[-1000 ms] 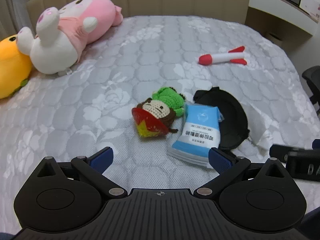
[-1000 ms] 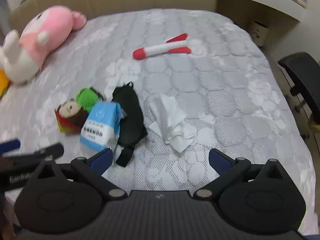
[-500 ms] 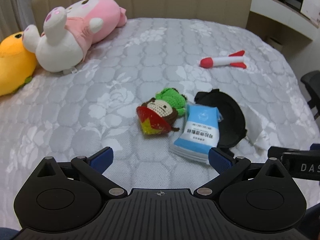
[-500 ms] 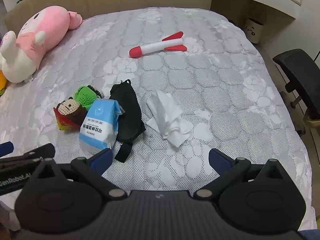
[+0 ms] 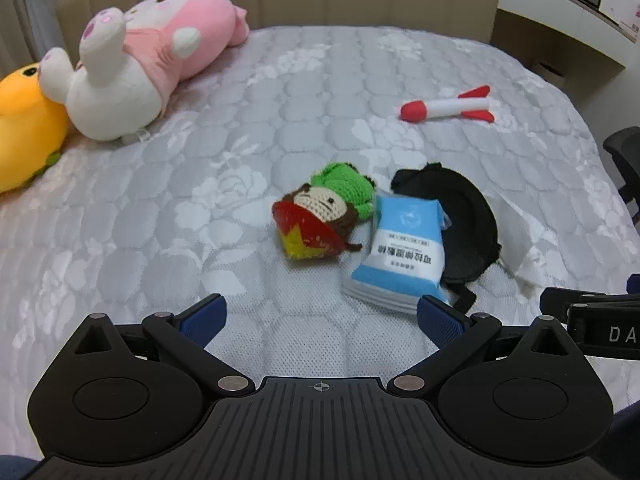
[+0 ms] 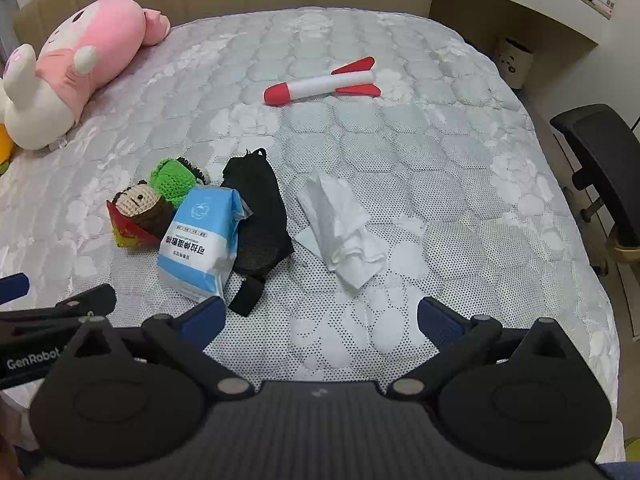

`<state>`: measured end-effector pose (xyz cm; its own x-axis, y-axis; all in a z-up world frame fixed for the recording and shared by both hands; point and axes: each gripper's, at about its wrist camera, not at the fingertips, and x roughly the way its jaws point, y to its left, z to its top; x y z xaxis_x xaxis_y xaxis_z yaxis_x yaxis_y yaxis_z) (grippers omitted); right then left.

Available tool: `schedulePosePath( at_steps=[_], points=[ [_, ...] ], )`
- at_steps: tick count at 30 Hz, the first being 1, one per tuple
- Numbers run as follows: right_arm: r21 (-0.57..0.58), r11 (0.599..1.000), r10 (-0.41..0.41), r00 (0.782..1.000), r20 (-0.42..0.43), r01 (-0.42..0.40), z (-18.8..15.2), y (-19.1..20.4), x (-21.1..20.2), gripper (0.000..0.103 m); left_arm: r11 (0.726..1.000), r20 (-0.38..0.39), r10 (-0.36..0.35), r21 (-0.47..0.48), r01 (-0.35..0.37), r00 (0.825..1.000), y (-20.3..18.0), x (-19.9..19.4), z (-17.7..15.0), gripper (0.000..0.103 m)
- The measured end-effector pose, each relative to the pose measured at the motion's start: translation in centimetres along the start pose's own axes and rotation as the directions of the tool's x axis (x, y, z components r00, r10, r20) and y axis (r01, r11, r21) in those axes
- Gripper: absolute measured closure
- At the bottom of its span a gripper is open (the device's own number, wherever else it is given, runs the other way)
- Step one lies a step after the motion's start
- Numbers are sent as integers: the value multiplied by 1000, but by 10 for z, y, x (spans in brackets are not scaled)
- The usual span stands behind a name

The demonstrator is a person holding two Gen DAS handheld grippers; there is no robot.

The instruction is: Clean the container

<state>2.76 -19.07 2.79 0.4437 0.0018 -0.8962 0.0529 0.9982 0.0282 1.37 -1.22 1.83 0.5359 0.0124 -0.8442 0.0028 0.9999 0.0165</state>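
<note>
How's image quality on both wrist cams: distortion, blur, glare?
Left wrist view: strong fisheye bowing of the bed, sharp on the blue packet, soft even light with no harsh shadows. Right wrist view: same barrel distortion with dark corners, crumpled tissue nearly blown out white, toy rocket crisp, no motion blur.

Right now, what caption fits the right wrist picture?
Open right tool hovers over a bed near a white tissue, blue packet and toy rocket.
</note>
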Motion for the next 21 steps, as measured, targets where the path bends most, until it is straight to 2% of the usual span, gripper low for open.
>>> schedulePosePath(
  at_steps=[13,21],
  points=[
    [-30,1000,-7,1000,-3,7,-2,3,0,0,1000,-17,-17,8,18,1000,0,2,-1,0],
    [-31,999,-9,1000,-4,9,-2,4,0,0,1000,9,-31,3,31,999,1,-2,-3,0]
  ],
)
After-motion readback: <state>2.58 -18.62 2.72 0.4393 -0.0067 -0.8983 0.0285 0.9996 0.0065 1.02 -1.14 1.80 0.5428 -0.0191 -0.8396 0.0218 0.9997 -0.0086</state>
